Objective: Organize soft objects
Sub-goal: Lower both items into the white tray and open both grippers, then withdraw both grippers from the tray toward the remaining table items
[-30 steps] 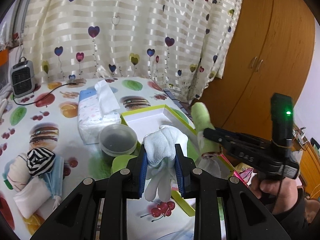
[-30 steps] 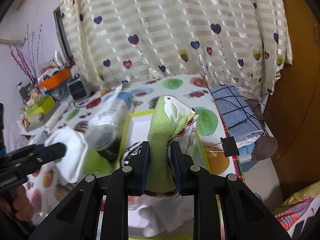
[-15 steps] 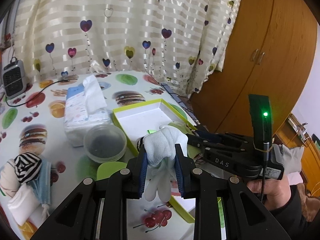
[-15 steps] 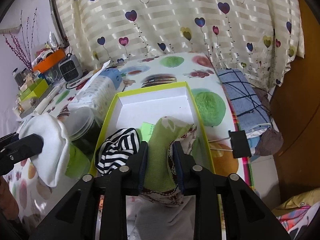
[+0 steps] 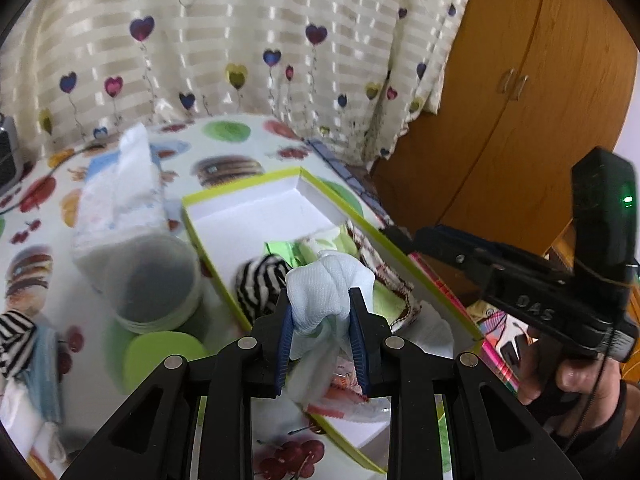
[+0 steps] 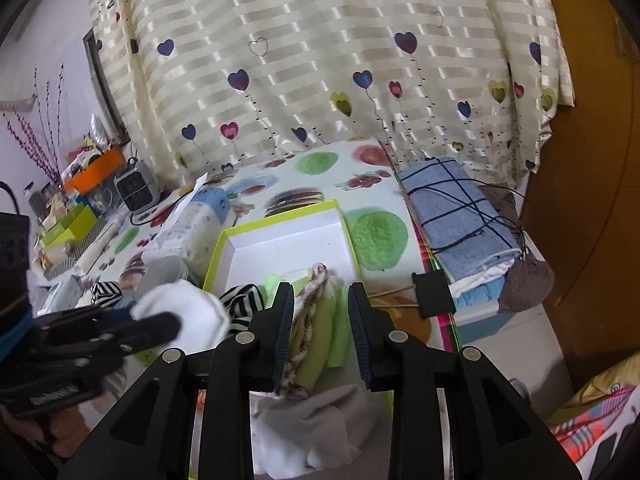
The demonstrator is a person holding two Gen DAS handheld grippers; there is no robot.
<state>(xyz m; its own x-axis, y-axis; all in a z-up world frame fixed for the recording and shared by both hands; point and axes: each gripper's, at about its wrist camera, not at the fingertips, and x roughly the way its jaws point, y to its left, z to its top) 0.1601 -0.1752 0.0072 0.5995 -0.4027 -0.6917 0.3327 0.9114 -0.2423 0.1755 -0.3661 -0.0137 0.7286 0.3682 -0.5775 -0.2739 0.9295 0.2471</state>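
Fruit-print tablecloth [image 5: 248, 136] under box [image 5: 240, 192]; left claw [image 5: 322, 312] grips white glove [image 5: 328, 288].

Left tongs [image 5: 322, 312] pinched tight; right tongs [image 6: 320, 312] just opening, slack.

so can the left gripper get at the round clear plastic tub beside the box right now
Probably not: the left gripper is shut on a bunched white glove, so although the clear tub sits uncovered nearby, its jaws are occupied.

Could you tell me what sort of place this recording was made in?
Most likely a room in a home, perhaps a bedroom: a heart-patterned curtain, a wooden wardrobe, and a table under a fruit-and-burger print cloth with a tissue pack.
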